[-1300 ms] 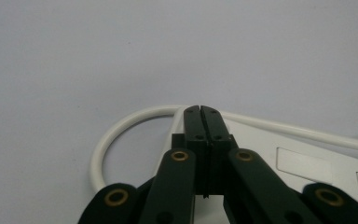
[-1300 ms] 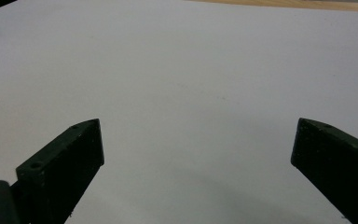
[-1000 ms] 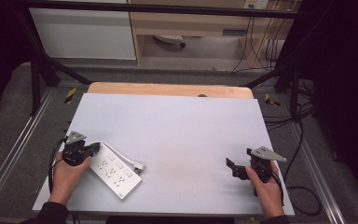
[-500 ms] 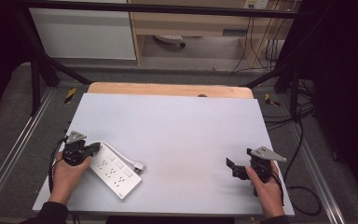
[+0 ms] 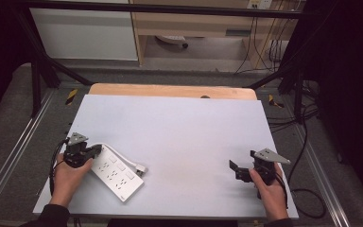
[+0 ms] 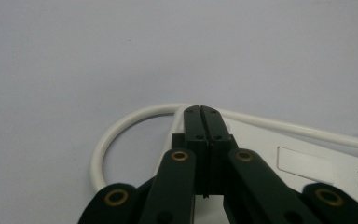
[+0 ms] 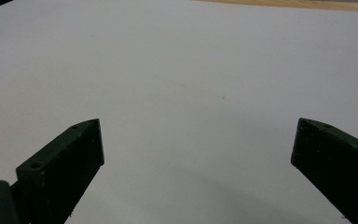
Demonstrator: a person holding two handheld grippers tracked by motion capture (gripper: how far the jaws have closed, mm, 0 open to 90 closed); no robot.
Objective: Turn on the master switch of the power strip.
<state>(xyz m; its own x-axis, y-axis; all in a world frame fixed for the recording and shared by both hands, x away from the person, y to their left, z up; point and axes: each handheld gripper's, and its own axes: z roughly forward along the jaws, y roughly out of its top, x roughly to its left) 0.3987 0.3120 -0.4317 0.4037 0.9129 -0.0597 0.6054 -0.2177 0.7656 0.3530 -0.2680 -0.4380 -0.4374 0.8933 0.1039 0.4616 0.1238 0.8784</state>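
Note:
A white power strip [image 5: 116, 174] with several sockets lies aslant near the front left of the white tabletop [image 5: 179, 123], and its white cable [image 5: 123, 157] runs along its far side. My left gripper [image 5: 97, 150] rests over the strip's left end. In the left gripper view its jaws [image 6: 200, 109] are pressed together with nothing between them, their tips over the edge of the strip [image 6: 307, 163], where the cable [image 6: 121, 128] loops round. My right gripper [image 5: 234, 169] sits at the front right, pointing left. Its jaws [image 7: 198, 135] stand wide apart over bare table.
A wooden strip [image 5: 170, 90] borders the table's far edge. Metal frame rails [image 5: 19, 151] run along both sides. Black cables [image 5: 307, 142] trail over the floor to the right. White and wooden cabinets [image 5: 85, 33] stand beyond the table.

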